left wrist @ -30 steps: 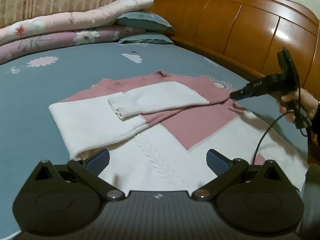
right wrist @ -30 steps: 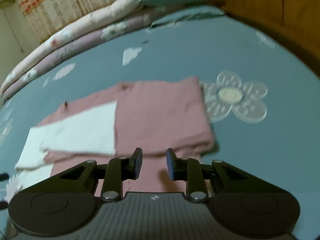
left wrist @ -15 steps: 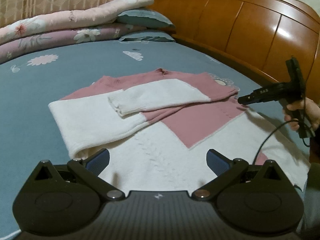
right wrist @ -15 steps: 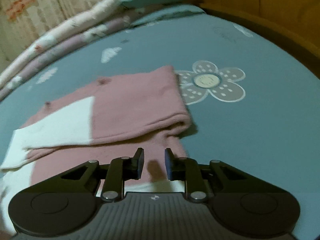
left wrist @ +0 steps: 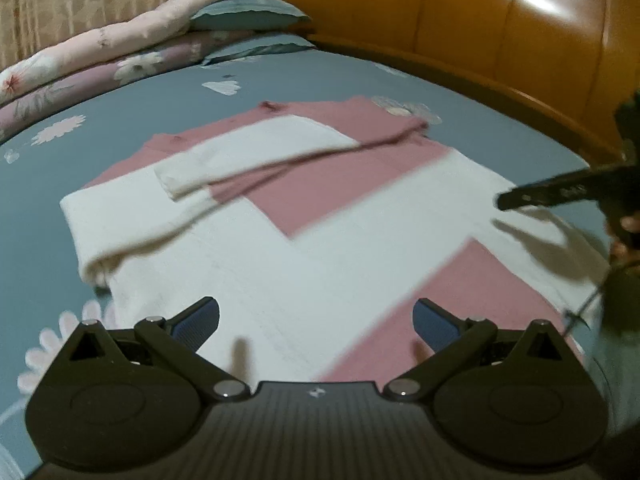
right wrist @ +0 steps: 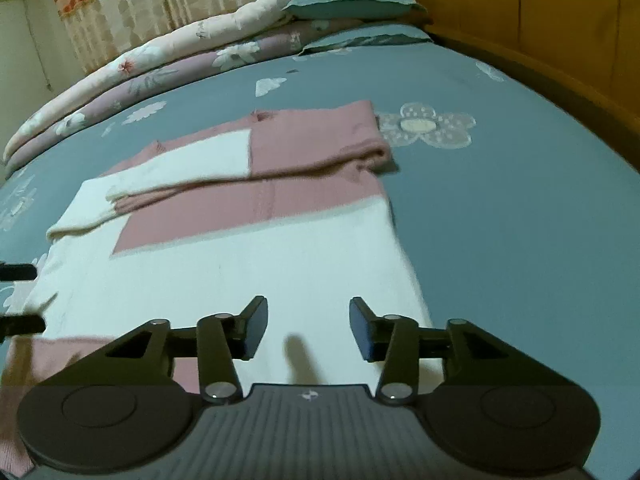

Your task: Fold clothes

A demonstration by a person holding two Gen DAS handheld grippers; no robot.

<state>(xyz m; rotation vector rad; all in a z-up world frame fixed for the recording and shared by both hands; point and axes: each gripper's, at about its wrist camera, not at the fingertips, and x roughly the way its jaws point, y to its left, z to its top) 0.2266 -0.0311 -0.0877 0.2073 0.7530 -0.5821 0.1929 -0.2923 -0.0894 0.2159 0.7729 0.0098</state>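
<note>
Two grippers are held above a pink-and-white sweater (left wrist: 332, 216) spread flat on a blue bed (right wrist: 520, 208), sleeves folded across it. Left gripper (left wrist: 316, 316) is spread wide; right gripper (right wrist: 308, 328) is spread, empty.

The bed (right wrist: 500, 184) was covered by a grey-blue sheet (left wrist: 304, 80) printed with pale flowers, one large flower (right wrist: 426, 126) showing just beside the far right corner of the sweater. A pink and white sweater (right wrist: 224, 256) lay flat on the sheet near the middle, its sleeves folded across the body. Along the far side, folded floral quilts (right wrist: 168, 56) were stacked in a long roll, pale pink over mauve, with two grey-blue pillows (right wrist: 352, 0) piled at their end by the wooden headboard (left wrist: 480, 20), which ran along the right.
</note>
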